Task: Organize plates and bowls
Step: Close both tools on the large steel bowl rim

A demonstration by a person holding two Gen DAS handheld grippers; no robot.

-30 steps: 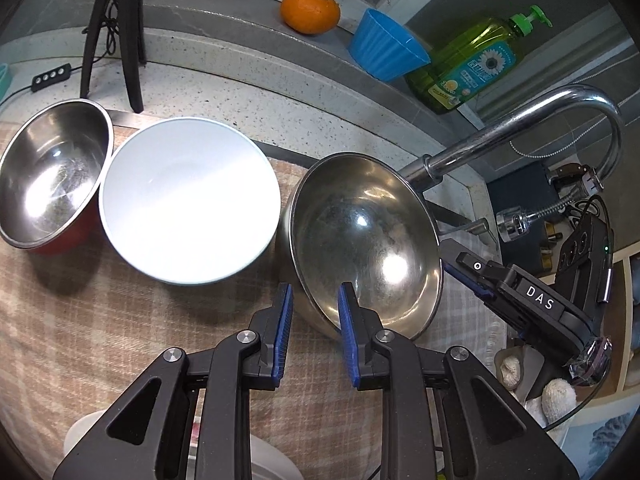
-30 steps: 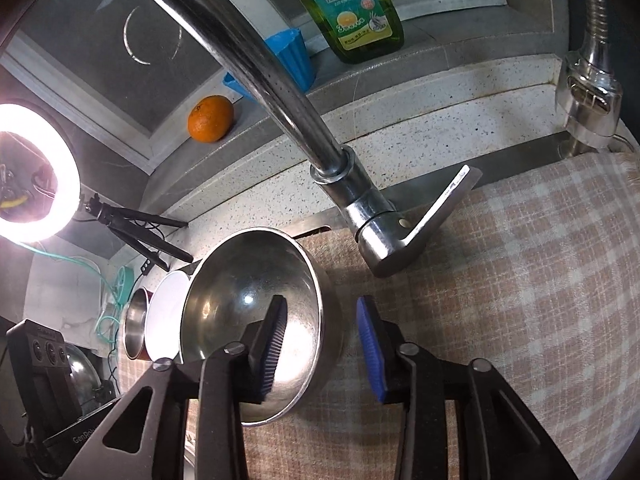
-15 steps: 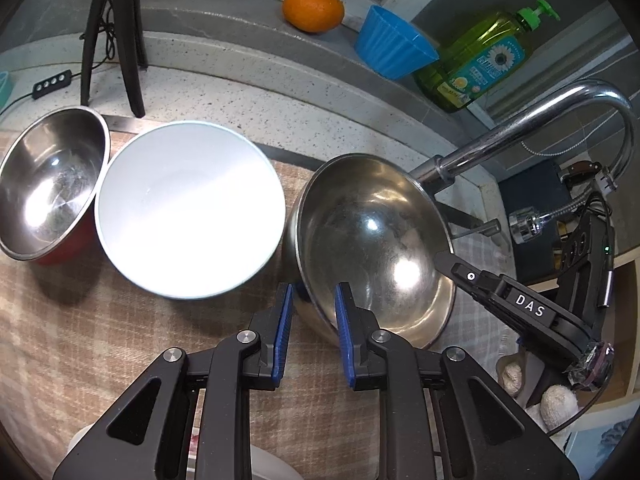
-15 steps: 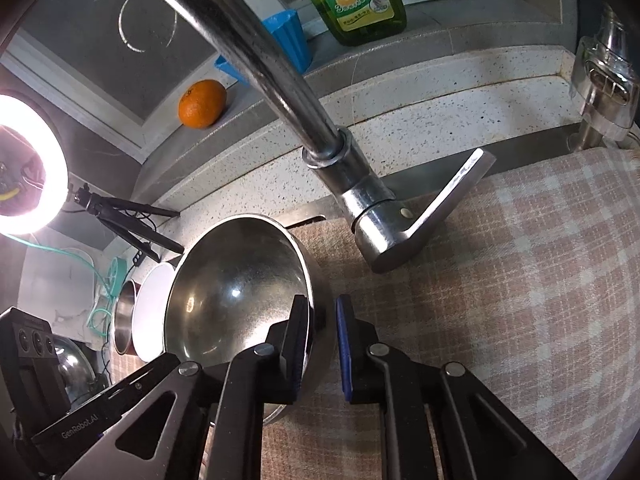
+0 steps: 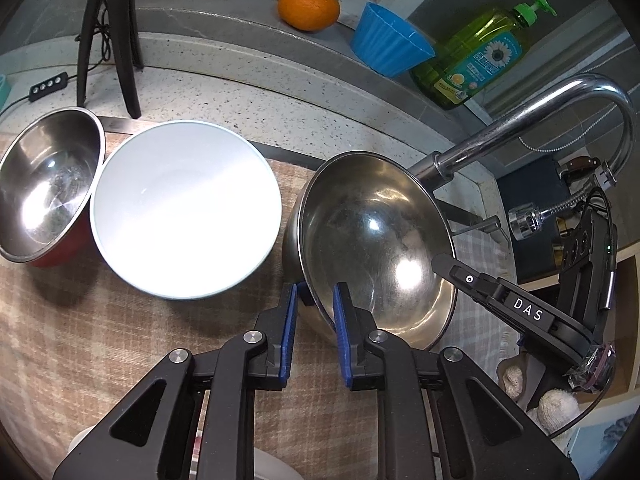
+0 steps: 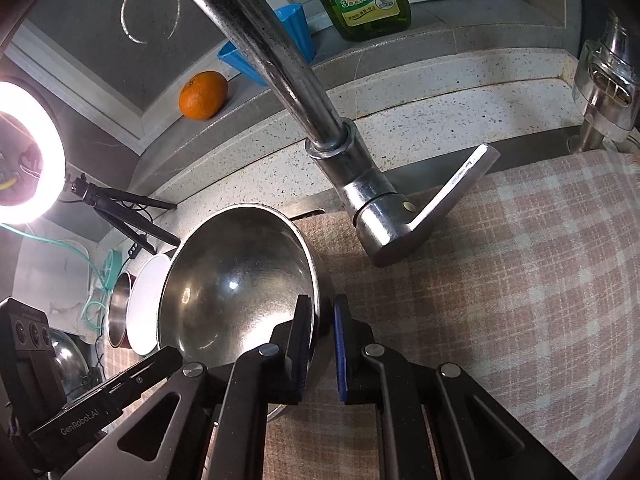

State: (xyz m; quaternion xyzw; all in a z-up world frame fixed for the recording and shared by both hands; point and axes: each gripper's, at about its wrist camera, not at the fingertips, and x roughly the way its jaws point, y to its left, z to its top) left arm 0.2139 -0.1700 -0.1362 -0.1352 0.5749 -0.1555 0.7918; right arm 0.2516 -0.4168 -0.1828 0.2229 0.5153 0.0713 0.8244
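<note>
I have both claws on the large steel bowl [image 5: 372,248], which sits tilted on the checked cloth [image 5: 100,320] that covers the counter. My left claw [image 5: 314,312] pinches the bowl's near rim, one blue pad outside the wall and one inside. My right claw [image 6: 322,334] is pressed onto the rim on the opposite side, again with the wall between its pads. To the left of my left claw, the white bowl [image 5: 184,208] stands just beside the steel bowl, and a smaller steel bowl with a red outside [image 5: 44,184] touches the white bowl's far side. Ahead of both claws the chrome faucet [image 6: 320,120] rises from the speckled stone edge [image 5: 248,84]. On the grey ledge behind it are an orange [image 5: 309,6], a blue ribbed cup [image 5: 390,44] and a green soap bottle [image 5: 480,56]. Far to the left of my right claw, a ring light [image 6: 28,152] glows on its black tripod [image 6: 124,212].
</note>
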